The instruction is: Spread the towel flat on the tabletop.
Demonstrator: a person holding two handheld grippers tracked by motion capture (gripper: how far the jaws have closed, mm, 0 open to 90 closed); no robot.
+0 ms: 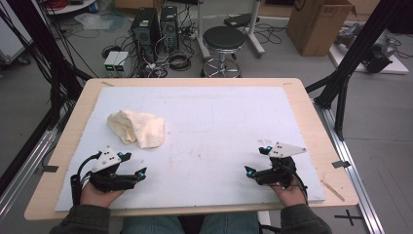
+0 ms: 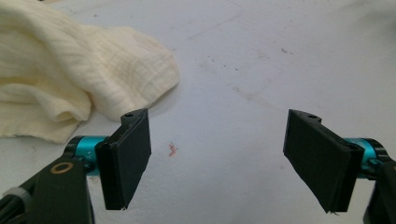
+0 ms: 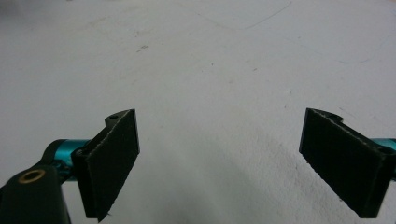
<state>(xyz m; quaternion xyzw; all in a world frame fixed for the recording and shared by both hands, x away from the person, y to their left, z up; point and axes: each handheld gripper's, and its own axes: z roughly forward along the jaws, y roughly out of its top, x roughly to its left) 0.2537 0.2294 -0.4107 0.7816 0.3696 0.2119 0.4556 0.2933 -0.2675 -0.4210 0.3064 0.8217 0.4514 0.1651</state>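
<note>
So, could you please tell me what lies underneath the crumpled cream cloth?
The cream cloth rests directly on the white mat, which shows all around it. Its folds hide whatever might sit beneath the bunched middle.

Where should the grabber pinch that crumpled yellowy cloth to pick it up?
Probably the rounded, puffed fold at the near edge of the crumpled cream muslin cloth. It bulges up off the white board, so the open left gripper, close by, could come from the person's side and pinch it.
</note>
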